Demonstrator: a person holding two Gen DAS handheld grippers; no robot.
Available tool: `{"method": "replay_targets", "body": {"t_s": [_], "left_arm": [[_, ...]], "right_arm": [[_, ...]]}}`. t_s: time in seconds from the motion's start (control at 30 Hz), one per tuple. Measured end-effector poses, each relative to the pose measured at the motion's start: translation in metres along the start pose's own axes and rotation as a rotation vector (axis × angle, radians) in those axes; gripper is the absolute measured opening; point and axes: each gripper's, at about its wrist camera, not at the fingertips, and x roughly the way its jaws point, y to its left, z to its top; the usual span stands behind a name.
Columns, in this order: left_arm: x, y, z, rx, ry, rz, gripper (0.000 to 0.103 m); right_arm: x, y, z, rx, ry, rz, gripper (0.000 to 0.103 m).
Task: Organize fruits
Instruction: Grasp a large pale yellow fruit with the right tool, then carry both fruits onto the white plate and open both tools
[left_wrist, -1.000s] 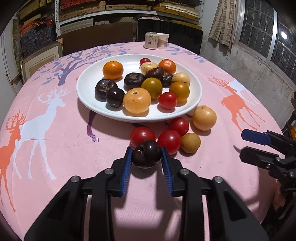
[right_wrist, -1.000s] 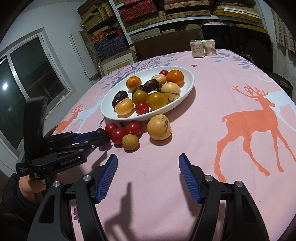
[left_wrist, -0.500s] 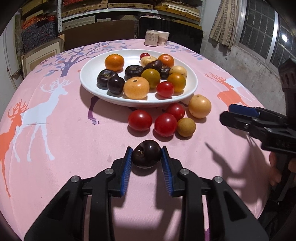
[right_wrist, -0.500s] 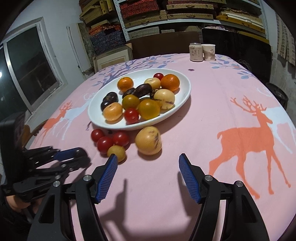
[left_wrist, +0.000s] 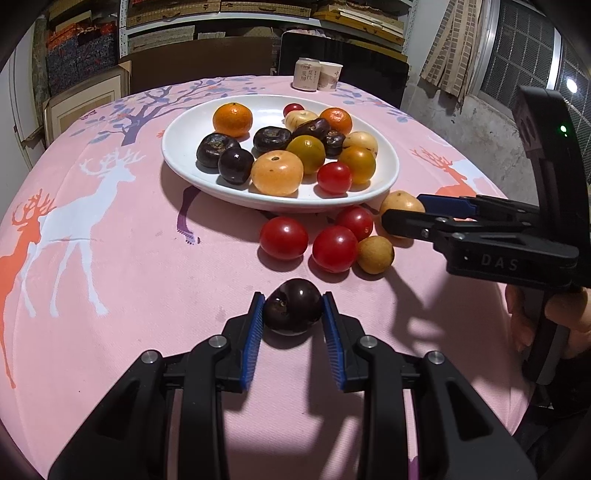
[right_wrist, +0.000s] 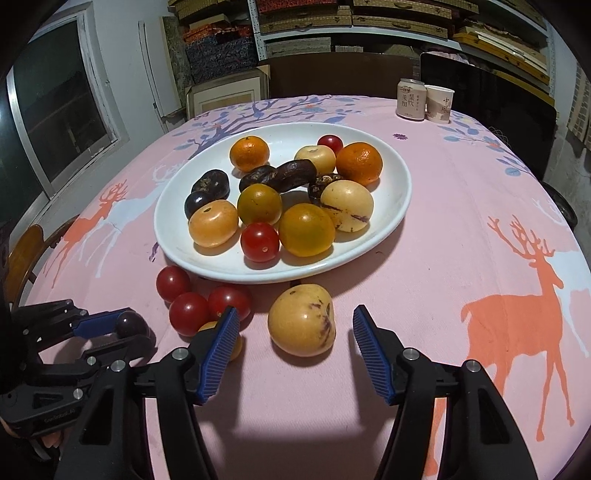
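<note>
Two tools work over the pink counter (left_wrist: 122, 280). The left tool (left_wrist: 293, 308) is clenched on a dark plum (left_wrist: 292, 312), its blue pads pressing both sides of the fruit, which sits low over the cloth just in front of the loose fruit. In the right wrist view the same left tool (right_wrist: 127, 328) shows at the lower left with the plum (right_wrist: 129, 324) at its tip.

The right tool (right_wrist: 291, 326) has its jaws closing around a yellow pear (right_wrist: 302, 320) that lies on the cloth between them; the pads stand clear of it on both sides and do not yet touch. From the left wrist view this right tool (left_wrist: 404, 214) reaches in from the right, with a hand (left_wrist: 565, 314) on its grip, and the pear (left_wrist: 400, 206) shows behind its fingers.

Just beside the pear lie three red tomatoes (right_wrist: 189, 314) in a cluster, and a small tan fruit (left_wrist: 375, 254) touching them, partly hidden behind the right tool's left finger in its own view.

Behind these sits a white plate (right_wrist: 400, 192), holding oranges, tomatoes, dark plums and yellow fruit. A can (right_wrist: 410, 99) and a paper cup (right_wrist: 439, 103) stand together at the counter's far edge.
</note>
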Motion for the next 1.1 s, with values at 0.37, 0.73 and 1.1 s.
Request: {"method": "replay_targets", "body": {"t_s": [0.37,0.73,1.1], "left_arm": [[0.001,0.000,0.000,-0.001,0.002,0.001,0.031],[-0.003,0.002,0.000,-0.007,-0.016,0.028,0.031],[-0.020,0.003,-0.002,-0.022,-0.073,0.076,0.031]], "right_arm": [[0.014,-0.006,0.001,0.024,0.032,0.009,0.039],[-0.015,-0.012,-0.014,0.059,-0.008,0.053,0.039],[-0.045,-0.022,-0.027,0.075,-0.052,0.079,0.039]]}}
